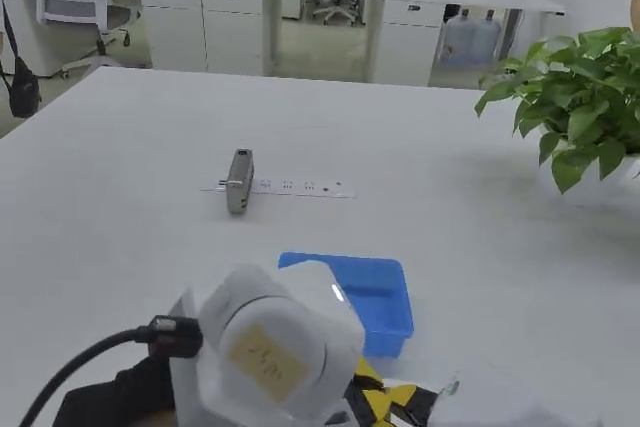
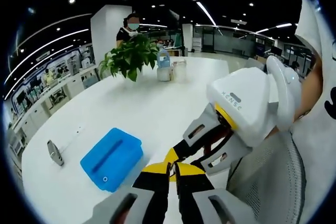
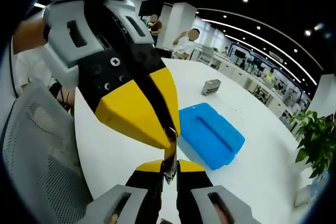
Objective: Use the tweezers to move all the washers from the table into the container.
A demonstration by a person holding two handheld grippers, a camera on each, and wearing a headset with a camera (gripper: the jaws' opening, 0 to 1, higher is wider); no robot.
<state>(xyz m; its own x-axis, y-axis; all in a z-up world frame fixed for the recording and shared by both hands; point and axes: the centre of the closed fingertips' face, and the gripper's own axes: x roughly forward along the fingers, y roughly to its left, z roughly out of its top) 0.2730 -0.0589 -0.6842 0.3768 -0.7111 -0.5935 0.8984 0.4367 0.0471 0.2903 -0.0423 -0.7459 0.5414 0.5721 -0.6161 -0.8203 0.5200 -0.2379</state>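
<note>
**Tweezers at the tongs, washers lying far across the surface**

Nearest to us, the right gripper (image 3: 169,169) is pressing its tongs together on the slim silver metal tweezers (image 3: 169,153), which are standing up between the yellow tips. The left gripper (image 2: 172,170) is meeting it tip to tip. Its tongs are lying almost closed, though we are not making out whether they are pinching the tweezers too. We are judging the tweezers light, springy and slick, so we are favouring a hold at mid-length, where a squeeze closes the points without twisting them.

Just beyond, the blue rectangular plastic container (image 1: 388,335) is sitting open on the white surface (image 1: 120,177). Farther off, beside a grey metal block (image 1: 239,181), a row of specks is lying on a pale strip. We are taking these for the small flat metal washers (image 1: 300,188), though they are too small to confirm. We are expecting them to be light, hard and low-lying, best nipped by the rim or through the hole. Farthest off, a green leafy potted plant (image 1: 580,97) is standing at the right.
</note>
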